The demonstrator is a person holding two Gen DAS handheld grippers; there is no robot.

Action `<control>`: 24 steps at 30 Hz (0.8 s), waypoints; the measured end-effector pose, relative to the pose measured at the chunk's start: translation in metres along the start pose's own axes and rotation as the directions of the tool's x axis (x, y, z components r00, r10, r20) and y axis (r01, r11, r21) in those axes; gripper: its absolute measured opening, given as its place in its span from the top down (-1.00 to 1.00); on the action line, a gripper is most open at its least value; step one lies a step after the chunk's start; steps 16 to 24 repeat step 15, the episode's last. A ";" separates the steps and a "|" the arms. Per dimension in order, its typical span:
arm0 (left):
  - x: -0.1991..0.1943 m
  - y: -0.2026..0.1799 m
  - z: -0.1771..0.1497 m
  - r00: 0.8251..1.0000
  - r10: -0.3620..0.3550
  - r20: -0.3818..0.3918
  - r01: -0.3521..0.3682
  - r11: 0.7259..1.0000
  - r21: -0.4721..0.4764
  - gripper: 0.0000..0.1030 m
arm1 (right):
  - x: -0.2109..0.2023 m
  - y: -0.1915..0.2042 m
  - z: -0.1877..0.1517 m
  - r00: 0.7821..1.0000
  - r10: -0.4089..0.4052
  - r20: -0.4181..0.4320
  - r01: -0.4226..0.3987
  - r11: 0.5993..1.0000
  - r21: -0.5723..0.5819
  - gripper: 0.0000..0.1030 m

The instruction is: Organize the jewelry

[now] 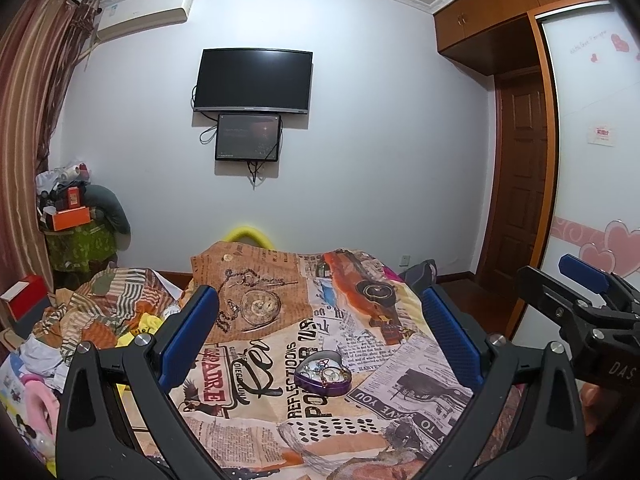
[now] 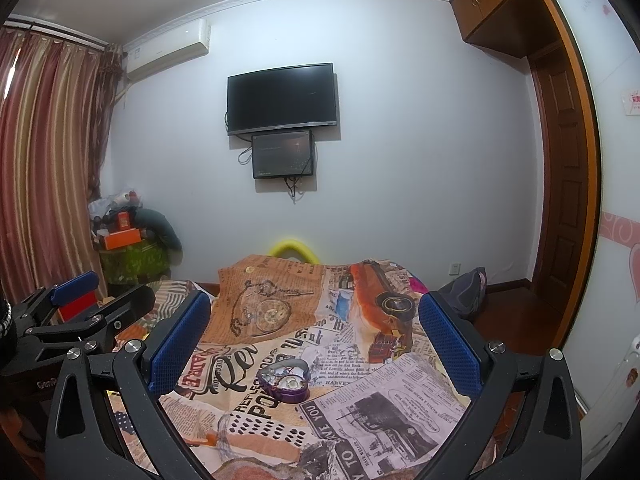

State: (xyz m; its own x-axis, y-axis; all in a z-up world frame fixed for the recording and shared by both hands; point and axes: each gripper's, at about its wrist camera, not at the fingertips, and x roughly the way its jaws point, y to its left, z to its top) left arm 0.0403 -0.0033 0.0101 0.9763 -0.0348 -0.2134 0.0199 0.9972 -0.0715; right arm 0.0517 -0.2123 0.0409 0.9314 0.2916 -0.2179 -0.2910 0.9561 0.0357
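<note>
Both our grippers, left gripper (image 1: pixel 320 332) and right gripper (image 2: pixel 316 344), hang wide and empty above the printed bedspread (image 1: pixel 256 364), framing the purple heart-shaped tin (image 1: pixel 323 372) of tangled jewelry at lower centre, presumably to line up 1 approach.

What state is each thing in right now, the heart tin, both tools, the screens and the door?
Heart tin: lid off, jewelry inside.
Left tool: open, empty.
Right tool: open, empty.
Television: dark.
Small screen: dimly lit.
Door: shut.
Curtains: drawn.
</note>
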 end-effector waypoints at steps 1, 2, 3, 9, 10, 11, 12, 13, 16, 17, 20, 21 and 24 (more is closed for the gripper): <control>0.000 0.001 0.000 1.000 -0.001 0.000 0.001 1.000 -0.002 -0.98 | 0.000 0.000 0.000 1.000 -0.001 -0.001 0.001 1.000 0.001 -1.00; 0.000 0.001 0.000 1.000 -0.002 -0.001 0.002 1.000 -0.003 -0.98 | 0.001 0.000 -0.001 1.000 -0.002 -0.002 0.002 1.000 0.001 -1.00; 0.000 0.001 -0.001 1.000 -0.003 -0.002 0.003 1.000 -0.004 -0.98 | 0.001 0.000 -0.001 1.000 -0.003 -0.003 0.003 1.000 0.002 -1.00; 0.003 0.001 -0.002 1.000 -0.007 -0.010 0.007 1.000 -0.004 -0.98 | 0.004 -0.001 -0.003 1.000 -0.006 -0.013 0.006 1.000 0.005 -1.00; 0.004 0.001 -0.002 1.000 -0.006 -0.011 0.006 1.000 -0.002 -0.98 | 0.004 -0.001 -0.003 1.000 -0.006 -0.015 0.006 1.000 0.006 -1.00; 0.005 0.001 -0.002 1.000 -0.006 -0.011 0.006 1.000 -0.001 -0.98 | 0.005 -0.001 -0.004 1.000 -0.007 -0.017 0.007 1.000 0.007 -1.00; 0.006 0.000 -0.002 1.000 -0.007 -0.012 0.007 1.000 -0.001 -0.98 | 0.006 -0.002 -0.004 1.000 -0.006 -0.018 0.007 1.000 0.008 -1.00; 0.006 0.000 -0.003 1.000 -0.008 -0.013 0.008 1.000 -0.001 -0.98 | 0.007 -0.002 -0.004 1.000 -0.007 -0.020 0.007 1.000 0.009 -1.00; 0.008 0.001 -0.003 1.000 -0.008 -0.017 0.008 1.000 -0.002 -0.98 | 0.009 -0.003 -0.004 1.000 -0.008 -0.023 0.009 1.000 0.010 -1.00; 0.008 0.001 -0.003 1.000 -0.008 -0.017 0.008 1.000 -0.002 -0.98 | 0.009 -0.003 -0.004 1.000 -0.008 -0.023 0.009 1.000 0.010 -1.00; 0.008 0.001 -0.003 1.000 -0.008 -0.017 0.008 1.000 -0.002 -0.98 | 0.009 -0.003 -0.004 1.000 -0.008 -0.023 0.009 1.000 0.010 -1.00; 0.008 0.001 -0.003 1.000 -0.008 -0.017 0.008 1.000 -0.002 -0.98 | 0.009 -0.003 -0.004 1.000 -0.008 -0.023 0.009 1.000 0.010 -1.00; 0.008 0.001 -0.003 1.000 -0.008 -0.017 0.008 1.000 -0.002 -0.98 | 0.009 -0.003 -0.004 1.000 -0.008 -0.023 0.009 1.000 0.010 -1.00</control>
